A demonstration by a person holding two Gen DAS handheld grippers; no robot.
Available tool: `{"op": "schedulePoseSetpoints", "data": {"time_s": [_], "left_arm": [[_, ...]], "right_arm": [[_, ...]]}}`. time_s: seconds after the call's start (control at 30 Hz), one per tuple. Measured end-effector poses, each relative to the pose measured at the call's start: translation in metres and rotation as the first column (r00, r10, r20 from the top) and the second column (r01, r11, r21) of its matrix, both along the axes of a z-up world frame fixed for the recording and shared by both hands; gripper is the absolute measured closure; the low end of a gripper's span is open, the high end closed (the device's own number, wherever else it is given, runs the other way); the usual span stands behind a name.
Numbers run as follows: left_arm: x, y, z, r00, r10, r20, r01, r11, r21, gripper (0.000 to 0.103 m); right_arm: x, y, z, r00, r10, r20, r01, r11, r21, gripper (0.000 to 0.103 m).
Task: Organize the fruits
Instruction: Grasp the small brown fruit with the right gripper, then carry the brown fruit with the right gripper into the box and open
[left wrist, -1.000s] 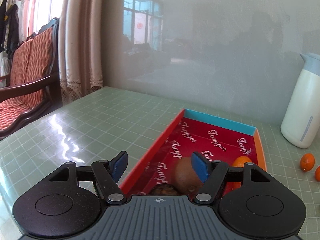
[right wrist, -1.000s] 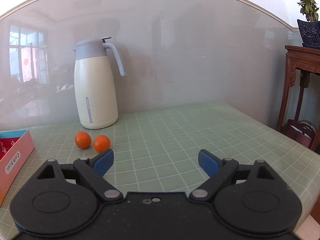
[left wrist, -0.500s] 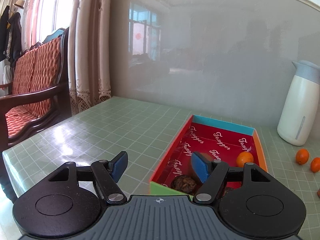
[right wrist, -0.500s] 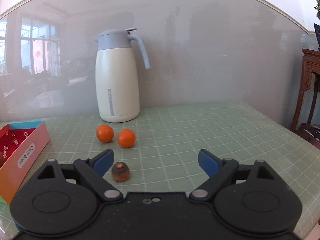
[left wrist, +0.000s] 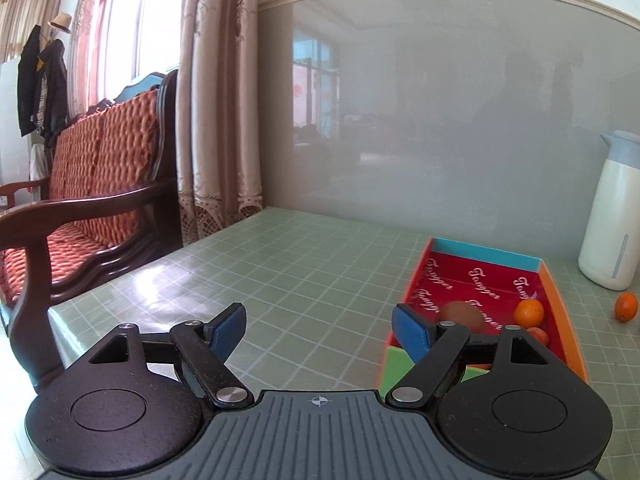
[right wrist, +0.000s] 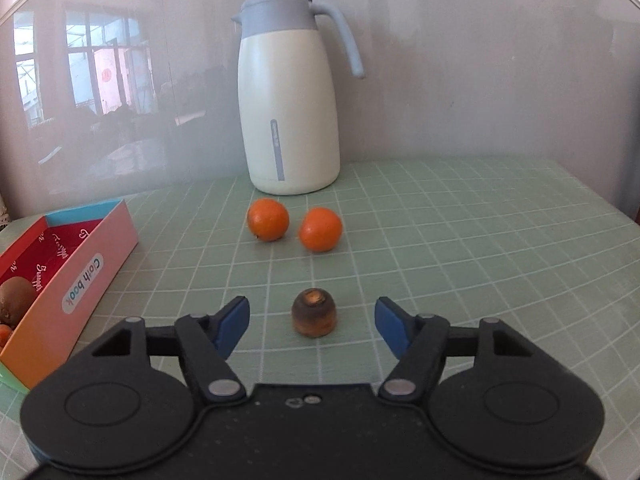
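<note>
Partway: box [right wrist: 100, 248] at table's left edge already has kiwi [right wrist: 14, 294] + small oranges, 2 oranges [right wrist: 268, 219] + brown fruit [right wrist: 314, 312] left mid-table by jug [right wrist: 290, 120]; R gripper [right wrist: 312, 320] closing, fruit between untouched, L gripper [left wrist: 318, 322] opening, empty.

bright daylight from the window [left wrist: 116, 32] at left, glaring pale on the green tabletop [left wrist: 168, 276]. hazy window reflections across the glossy wall [right wrist: 120, 92]. soft shadows under the oranges [right wrist: 268, 219]. strong fisheye bending at the edges, dark corners, slight softness overall.
</note>
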State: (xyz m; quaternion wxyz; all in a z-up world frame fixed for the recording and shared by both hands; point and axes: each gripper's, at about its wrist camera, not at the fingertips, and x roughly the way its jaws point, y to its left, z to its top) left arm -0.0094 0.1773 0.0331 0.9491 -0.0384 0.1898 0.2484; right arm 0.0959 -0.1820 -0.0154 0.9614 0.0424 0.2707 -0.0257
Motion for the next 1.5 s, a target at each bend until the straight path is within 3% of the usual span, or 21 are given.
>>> {"op": "schedulePoseSetpoints", "data": {"time_s": [0.07, 0.27, 0.33, 0.37, 0.7, 0.93, 1.17, 1.5], "left_arm": [[-0.003, 0.009, -0.001, 1.000, 0.017, 0.000, -0.017, 1.000, -0.013, 0.023], [-0.019, 0.037, -0.001, 0.995, 0.099, 0.025, -0.098, 0.994, -0.053, 0.022], [-0.023, 0.044, -0.003, 0.992, 0.121, 0.028, -0.120, 0.991, -0.061, 0.021], [-0.025, 0.047, -0.003, 0.991, 0.129, 0.027, -0.127, 0.990, -0.062, 0.021], [-0.033, 0.068, -0.008, 0.984, 0.179, 0.018, -0.177, 0.981, -0.082, 0.018], [-0.039, 0.068, -0.010, 0.983, 0.183, 0.021, -0.181, 0.982, -0.062, 0.017], [-0.044, 0.074, -0.012, 0.977, 0.213, 0.010, -0.212, 0.975, -0.065, 0.016], [-0.052, 0.086, -0.014, 0.969, 0.247, -0.001, -0.247, 0.967, -0.061, 0.016]], "right_arm": [[0.006, 0.001, -0.002, 1.000, -0.008, -0.021, 0.008, 1.000, -0.003, 0.048], [0.024, 0.002, -0.008, 0.997, -0.023, -0.072, 0.023, 1.000, -0.008, 0.054], [0.029, 0.005, -0.012, 0.996, -0.025, -0.091, 0.023, 0.999, -0.023, 0.068], [0.031, 0.005, -0.014, 0.995, -0.025, -0.102, 0.023, 1.000, -0.020, 0.070], [0.034, 0.027, -0.015, 0.996, 0.036, -0.082, -0.038, 0.999, -0.028, 0.074], [0.020, 0.055, 0.002, 0.989, 0.145, 0.012, -0.145, 0.989, 0.006, 0.074], [0.006, 0.094, 0.023, 0.942, 0.312, 0.124, -0.317, 0.948, 0.025, 0.074], [0.003, 0.148, 0.021, 0.865, 0.483, 0.137, -0.490, 0.872, 0.016, 0.074]]}}
